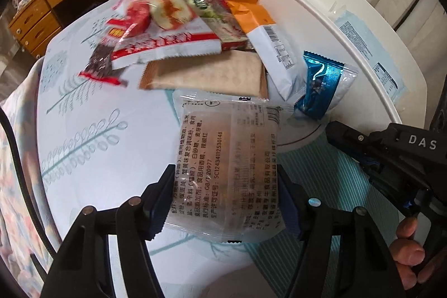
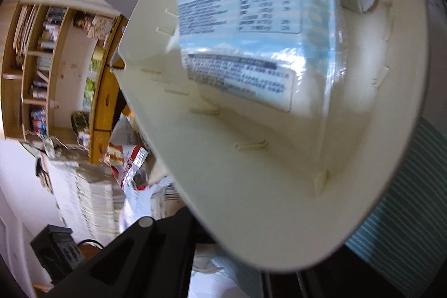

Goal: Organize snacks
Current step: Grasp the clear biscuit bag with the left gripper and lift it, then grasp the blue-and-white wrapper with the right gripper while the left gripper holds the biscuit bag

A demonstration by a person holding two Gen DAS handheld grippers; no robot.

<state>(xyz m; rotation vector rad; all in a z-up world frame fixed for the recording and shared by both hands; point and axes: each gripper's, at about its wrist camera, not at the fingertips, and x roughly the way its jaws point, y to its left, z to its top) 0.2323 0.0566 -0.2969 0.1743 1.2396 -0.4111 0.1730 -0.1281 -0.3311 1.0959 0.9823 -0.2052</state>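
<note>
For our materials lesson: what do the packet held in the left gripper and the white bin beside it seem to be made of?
Clear packet in the left hand-held gripper: thin glossy plastic film, seemingly; contents show through, edges crimped. White bin: rigid moulded plastic, smooth, slightly shiny, with moulded ribs.

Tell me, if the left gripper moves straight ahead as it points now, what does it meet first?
Probably the tan flat packet, beyond the clear packet that the left gripper holds; depth is uncertain.
</note>
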